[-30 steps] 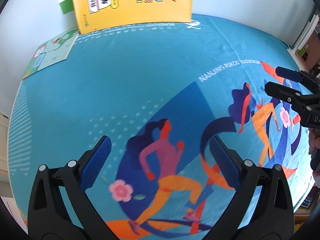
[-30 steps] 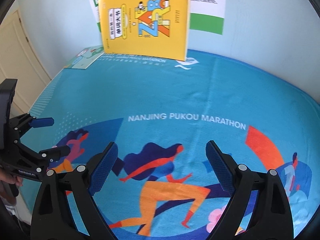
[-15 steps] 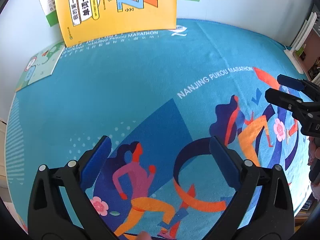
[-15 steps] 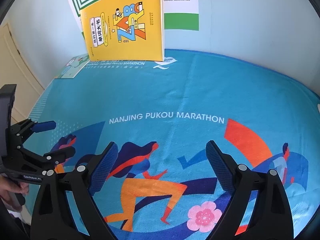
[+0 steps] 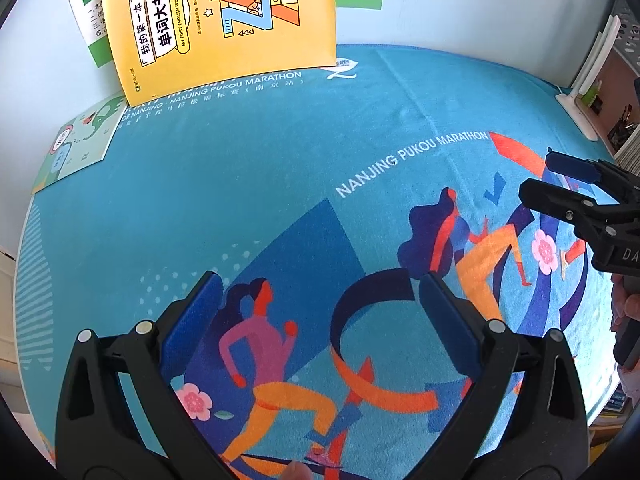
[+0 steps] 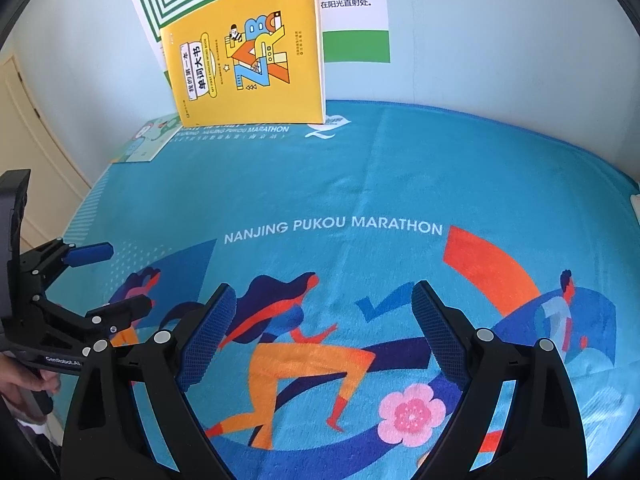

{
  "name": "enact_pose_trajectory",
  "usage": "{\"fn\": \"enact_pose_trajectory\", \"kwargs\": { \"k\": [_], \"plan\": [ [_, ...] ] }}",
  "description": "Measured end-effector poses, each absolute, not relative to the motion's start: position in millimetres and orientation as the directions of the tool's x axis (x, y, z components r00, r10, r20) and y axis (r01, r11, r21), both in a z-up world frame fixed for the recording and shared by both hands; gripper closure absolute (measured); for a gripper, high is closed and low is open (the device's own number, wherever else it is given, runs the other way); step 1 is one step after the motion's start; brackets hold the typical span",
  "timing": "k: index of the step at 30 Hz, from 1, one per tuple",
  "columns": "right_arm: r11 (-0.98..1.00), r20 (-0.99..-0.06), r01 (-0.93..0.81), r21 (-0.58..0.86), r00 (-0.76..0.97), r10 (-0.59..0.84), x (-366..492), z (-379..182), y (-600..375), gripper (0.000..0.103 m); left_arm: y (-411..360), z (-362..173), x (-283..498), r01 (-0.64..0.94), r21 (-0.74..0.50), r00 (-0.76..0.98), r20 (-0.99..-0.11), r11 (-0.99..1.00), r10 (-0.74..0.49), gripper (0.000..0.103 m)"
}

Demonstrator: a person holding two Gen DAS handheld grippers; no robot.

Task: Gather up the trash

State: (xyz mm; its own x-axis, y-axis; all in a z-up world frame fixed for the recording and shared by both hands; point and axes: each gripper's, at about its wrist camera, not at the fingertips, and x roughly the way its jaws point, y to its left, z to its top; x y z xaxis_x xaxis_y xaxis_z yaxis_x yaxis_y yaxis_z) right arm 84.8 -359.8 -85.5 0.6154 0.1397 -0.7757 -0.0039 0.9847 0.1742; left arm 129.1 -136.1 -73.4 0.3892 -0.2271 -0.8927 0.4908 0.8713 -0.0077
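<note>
I found both jaws spread and empty: left hand-held gripper (image 5: 320,312), right hand-held gripper (image 6: 322,320). No trash showed on the marathon towel (image 6: 400,168) covering the worktop, so I could not assess handling or grip point. The yellow word book (image 6: 248,68) stood against the wall.

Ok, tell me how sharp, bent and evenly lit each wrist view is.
Left wrist view: sharp; fisheye bends the blue printed marathon towel into a dome, dark vignette at the corners. Right wrist view: crisp, the yellow word book legible, the towel's far edge curved, even daylight, no glare or hard shadows.
</note>
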Motion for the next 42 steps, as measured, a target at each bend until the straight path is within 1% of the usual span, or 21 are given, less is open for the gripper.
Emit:
{"fn": "enact_pose_trajectory", "kwargs": {
  "k": [42],
  "plan": [
    [0.985, -0.769, -0.002, 0.174, 0.624, 0.137, 76.2, -80.2, -357.0, 0.014, -129.6, -69.5, 122.9, 0.484, 0.007, 0.401, -0.89, 0.875, -0.215, 0.007]
  ]
}}
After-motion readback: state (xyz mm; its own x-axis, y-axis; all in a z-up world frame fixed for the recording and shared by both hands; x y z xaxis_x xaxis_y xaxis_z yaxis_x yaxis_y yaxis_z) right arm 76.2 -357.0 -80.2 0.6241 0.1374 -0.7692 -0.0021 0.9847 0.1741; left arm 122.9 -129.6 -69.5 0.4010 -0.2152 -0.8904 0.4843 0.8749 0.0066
